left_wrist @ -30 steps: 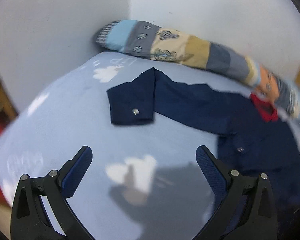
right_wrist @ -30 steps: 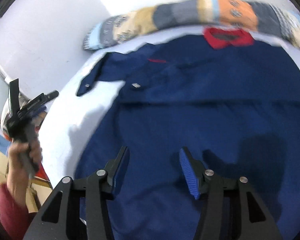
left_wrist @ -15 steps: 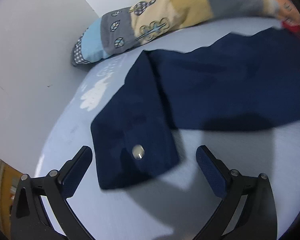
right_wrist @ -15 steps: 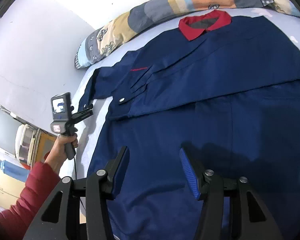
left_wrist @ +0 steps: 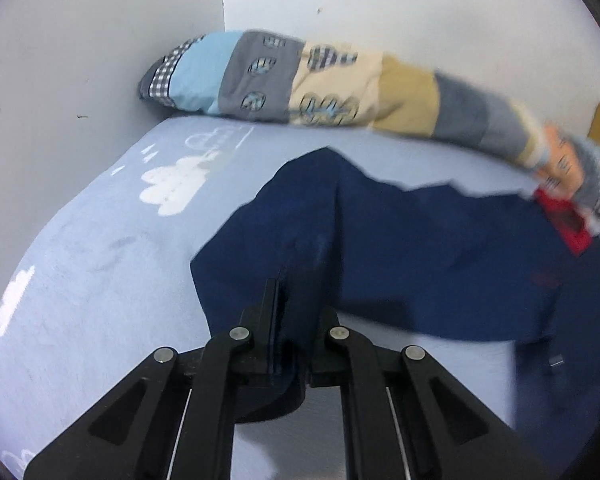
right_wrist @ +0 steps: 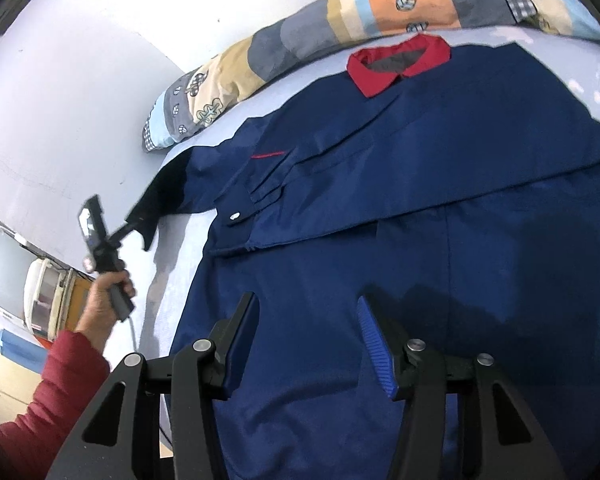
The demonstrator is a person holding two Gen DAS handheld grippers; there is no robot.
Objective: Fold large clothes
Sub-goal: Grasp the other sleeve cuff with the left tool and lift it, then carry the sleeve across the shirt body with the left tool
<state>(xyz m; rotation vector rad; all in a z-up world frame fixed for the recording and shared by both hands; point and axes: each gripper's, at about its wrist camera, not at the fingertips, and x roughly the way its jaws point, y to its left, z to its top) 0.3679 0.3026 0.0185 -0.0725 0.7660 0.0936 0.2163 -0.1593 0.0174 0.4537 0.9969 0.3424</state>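
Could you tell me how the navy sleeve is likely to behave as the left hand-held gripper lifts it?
The sleeve probably flops: its cuff already hangs limp from the left hand-held gripper. It likely drags the jacket along, being attached. It seems light, bunching easily.

A big dark blue work jacket (right_wrist: 440,216) with a bright red collar (right_wrist: 396,60) lies spread out flat on a bed. The collar points toward the far end, and the bottom part lies near. One long sleeve (left_wrist: 292,232) stretches out to the side. The end of that sleeve is lifted a little and looks bunched up. A small shiny snap button (right_wrist: 235,216) sits on a flap. A thin red line (right_wrist: 267,155) is on the chest.
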